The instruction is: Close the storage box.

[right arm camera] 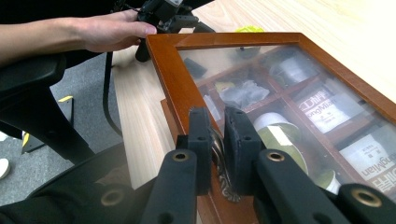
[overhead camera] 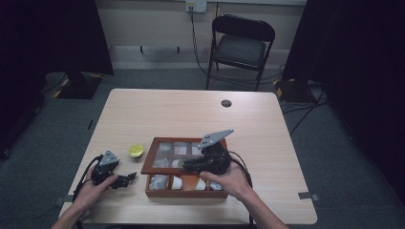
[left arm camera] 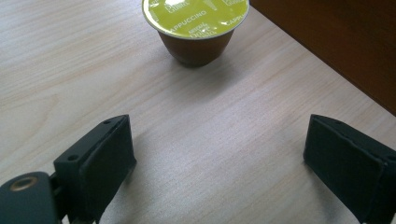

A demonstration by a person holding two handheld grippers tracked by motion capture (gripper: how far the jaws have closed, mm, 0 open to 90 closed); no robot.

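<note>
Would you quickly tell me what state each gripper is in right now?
Left gripper: open, holding nothing, facing the coffee capsule.
Right gripper: shut on the metal latch of the wooden box's lid.

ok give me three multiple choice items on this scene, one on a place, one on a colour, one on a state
1. Where does the coffee capsule stand?
A. inside the wooden box
B. on the table left of the wooden box
C. on the chair

2. What colour is the capsule's foil top?
A. yellow-green
B. red
C. blue

3. How are the right gripper's jaws?
A. wide open over the table
B. shut on the metal latch at the glass lid's front edge
C. shut on the capsule

1 B, the high view shows it beside the box.
2 A, the left gripper view shows the foil.
3 B, the right gripper view shows the pinch.
</note>
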